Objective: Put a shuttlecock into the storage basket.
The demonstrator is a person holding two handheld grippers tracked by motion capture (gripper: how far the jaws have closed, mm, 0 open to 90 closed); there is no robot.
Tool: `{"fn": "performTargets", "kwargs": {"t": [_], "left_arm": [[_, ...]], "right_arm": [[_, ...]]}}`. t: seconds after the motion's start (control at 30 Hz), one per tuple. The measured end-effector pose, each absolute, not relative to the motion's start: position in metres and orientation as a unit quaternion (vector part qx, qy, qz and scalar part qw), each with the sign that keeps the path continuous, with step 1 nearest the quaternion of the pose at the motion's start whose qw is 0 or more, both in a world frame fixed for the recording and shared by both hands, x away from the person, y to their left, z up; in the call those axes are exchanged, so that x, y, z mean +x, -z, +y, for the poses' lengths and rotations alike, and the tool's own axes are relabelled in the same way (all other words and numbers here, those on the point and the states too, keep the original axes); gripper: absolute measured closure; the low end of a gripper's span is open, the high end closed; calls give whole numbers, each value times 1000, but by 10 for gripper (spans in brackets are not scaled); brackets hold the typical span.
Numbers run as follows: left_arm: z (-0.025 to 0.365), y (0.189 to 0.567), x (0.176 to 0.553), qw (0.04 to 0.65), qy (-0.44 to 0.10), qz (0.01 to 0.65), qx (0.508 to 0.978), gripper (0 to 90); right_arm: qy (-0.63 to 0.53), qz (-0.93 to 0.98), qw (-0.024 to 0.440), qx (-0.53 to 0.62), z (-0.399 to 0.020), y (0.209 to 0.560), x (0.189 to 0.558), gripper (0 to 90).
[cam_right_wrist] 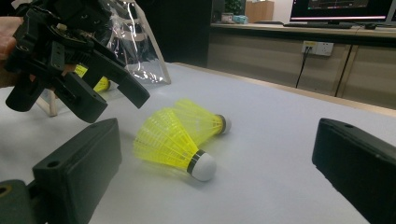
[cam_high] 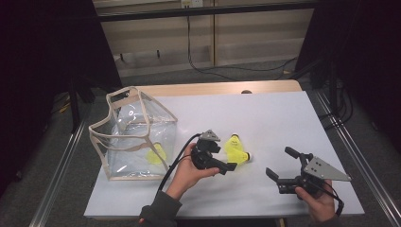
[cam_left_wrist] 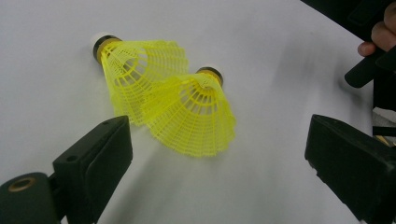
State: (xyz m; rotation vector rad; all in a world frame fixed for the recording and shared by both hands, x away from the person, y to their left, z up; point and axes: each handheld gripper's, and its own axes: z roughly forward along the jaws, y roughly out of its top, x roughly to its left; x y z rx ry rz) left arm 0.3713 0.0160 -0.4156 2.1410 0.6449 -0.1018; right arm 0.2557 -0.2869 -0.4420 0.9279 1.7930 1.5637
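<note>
Two yellow plastic shuttlecocks [cam_high: 238, 150] lie side by side on the white table top, skirts overlapping. In the left gripper view the nearer shuttlecock [cam_left_wrist: 196, 114] partly covers the farther shuttlecock [cam_left_wrist: 133, 70]. My left gripper [cam_high: 224, 157] hovers just left of them, open, with both in the gap ahead of its jaws [cam_left_wrist: 219, 135]. My right gripper [cam_high: 280, 161] stands open to their right, aimed at them [cam_right_wrist: 217, 140], with nothing between its jaws. A third yellow shuttlecock [cam_high: 156, 155] lies inside the clear bag [cam_high: 142, 118].
The clear bag with beige trim stands open-topped at the table's left, also seen behind the left gripper [cam_right_wrist: 119, 105] as the bag [cam_right_wrist: 140, 46]. The white sheet [cam_high: 269, 113] stretches bare behind the shuttlecocks. Dark floor and cables lie beyond the table's far edge.
</note>
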Motion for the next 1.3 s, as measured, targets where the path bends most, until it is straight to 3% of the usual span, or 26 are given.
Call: {"fn": "performTargets", "kwargs": {"t": [0.73,1.3], "left_arm": [[0,429,368,428,43,244,869,125],[-10,439,368,426,36,241,871,214]], "right_arm": [[-584,674,291,347,-287,442,255,13],[-584,672,293,348,-288,442,255,13]]}}
